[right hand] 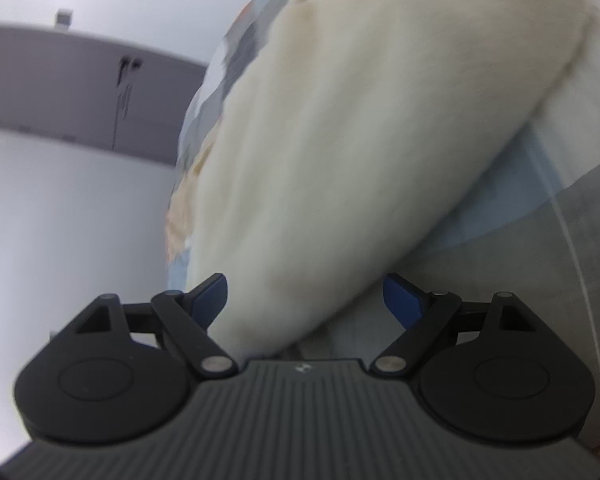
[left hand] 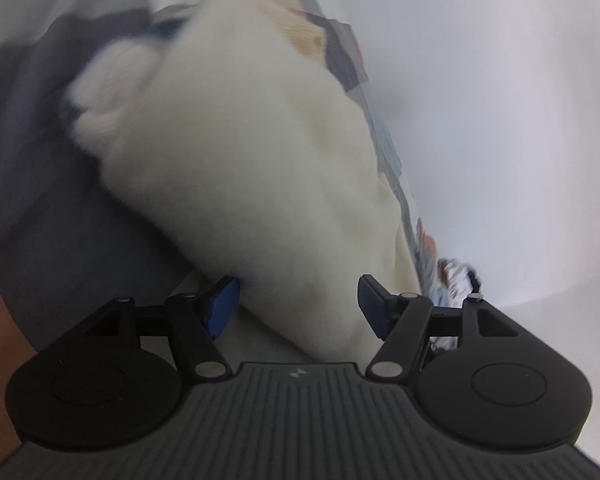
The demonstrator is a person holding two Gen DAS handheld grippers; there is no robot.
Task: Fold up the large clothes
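Observation:
A cream fleece garment point(left hand: 240, 152) fills the middle of the left wrist view, blurred, lying on grey bedding point(left hand: 52, 216). My left gripper point(left hand: 298, 306) is open, its blue pads point(left hand: 220, 308) on either side of the garment's near end. In the right wrist view the same cream garment point(right hand: 340, 140) runs from upper right down to between my fingers. My right gripper point(right hand: 306, 300) is open; the garment's end lies against the left blue pad point(right hand: 208, 298) and stands clear of the right one.
A patterned blue, grey and tan cloth point(left hand: 384, 140) lies along the garment's right edge and also shows in the right wrist view point(right hand: 204, 120). A white wall point(left hand: 500, 120) is behind. A grey cabinet point(right hand: 80, 88) hangs at upper left. Light blue fabric point(right hand: 500, 204) lies under the garment.

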